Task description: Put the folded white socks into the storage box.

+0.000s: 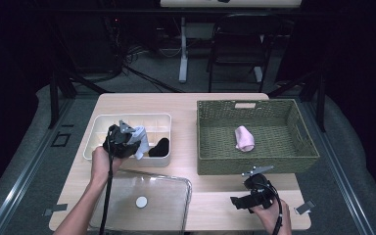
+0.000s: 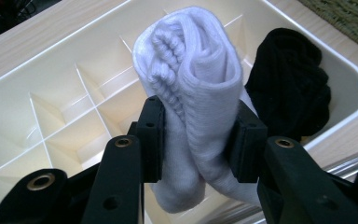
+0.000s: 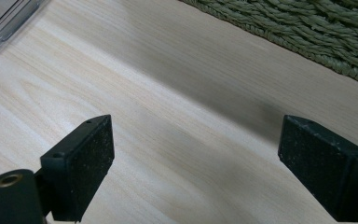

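Clamped between the left gripper (image 2: 198, 140) jaws, a rolled white sock (image 2: 191, 93) hangs above the cream divided plastic tray (image 2: 74, 88); likely next, carrying it to the green woven basket (image 1: 303, 156). Right gripper (image 3: 196, 172) gapes wide, empty.

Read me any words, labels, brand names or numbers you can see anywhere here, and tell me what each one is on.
There is no readable text.
The white rolled sock in the left gripper, the black sock, the divided white box, the pink sock, the woven basket and the clear lid carry no print.
The lid's round white spot looks blank.
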Demonstrator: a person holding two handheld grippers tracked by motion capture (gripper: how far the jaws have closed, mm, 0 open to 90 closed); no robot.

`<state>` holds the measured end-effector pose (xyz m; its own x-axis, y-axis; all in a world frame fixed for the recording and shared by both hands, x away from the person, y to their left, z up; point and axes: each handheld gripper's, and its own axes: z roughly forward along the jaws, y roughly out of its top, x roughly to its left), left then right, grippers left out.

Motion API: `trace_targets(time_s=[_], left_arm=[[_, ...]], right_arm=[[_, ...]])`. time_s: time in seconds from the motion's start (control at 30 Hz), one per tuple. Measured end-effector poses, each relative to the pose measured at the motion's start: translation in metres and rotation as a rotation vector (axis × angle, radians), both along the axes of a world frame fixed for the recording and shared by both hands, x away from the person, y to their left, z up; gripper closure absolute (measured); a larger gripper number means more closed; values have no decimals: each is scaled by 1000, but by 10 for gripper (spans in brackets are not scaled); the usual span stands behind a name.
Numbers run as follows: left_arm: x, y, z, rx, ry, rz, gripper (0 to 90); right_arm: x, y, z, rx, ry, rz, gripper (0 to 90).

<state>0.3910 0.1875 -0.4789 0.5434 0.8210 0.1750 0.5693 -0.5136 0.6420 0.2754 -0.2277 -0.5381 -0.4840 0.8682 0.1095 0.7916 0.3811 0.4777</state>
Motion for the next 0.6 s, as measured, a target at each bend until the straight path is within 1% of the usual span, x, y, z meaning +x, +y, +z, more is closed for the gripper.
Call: trace_targets(time_s=[0.03, 0.17, 0.2, 0.23, 0.27, 0.3, 0.33, 0.43, 0.5, 0.53, 0.57, 0.6], left_arm=[[2, -1, -1, 6, 3, -5, 627], [8, -4, -2, 37, 27, -23, 627], [9, -6, -3, 42, 22, -23, 626], [10, -6, -2, 44, 40, -33, 627], [10, -6, -2, 44, 40, -33, 627], [13, -9, -5, 62, 41, -38, 627], [14, -10, -5, 64, 57, -43, 626], [20, -10, -10, 55, 76, -46, 626], [24, -9, -13, 31, 103, -53, 626], [25, -9, -14, 22, 103, -53, 626], [26, -7, -15, -10, 121, -59, 626], [26, -7, -15, -10, 121, -59, 626]], right_arm=[[0, 0, 0, 6, 0, 0, 100], [0, 1, 0, -2, -1, 2, 100], [0, 1, 0, -3, -1, 2, 100], [0, 0, 0, -2, -1, 3, 100], [0, 0, 0, -2, -1, 3, 100], [0, 1, 0, 4, -2, -3, 99], [0, 0, 0, 3, 2, 2, 99], [0, 0, 0, -1, 3, 2, 99], [0, 0, 0, -1, 5, 2, 99], [0, 0, -1, -2, 3, 3, 99], [1, 0, 0, -2, 6, 1, 99], [1, 0, 0, -3, 8, 2, 99]])
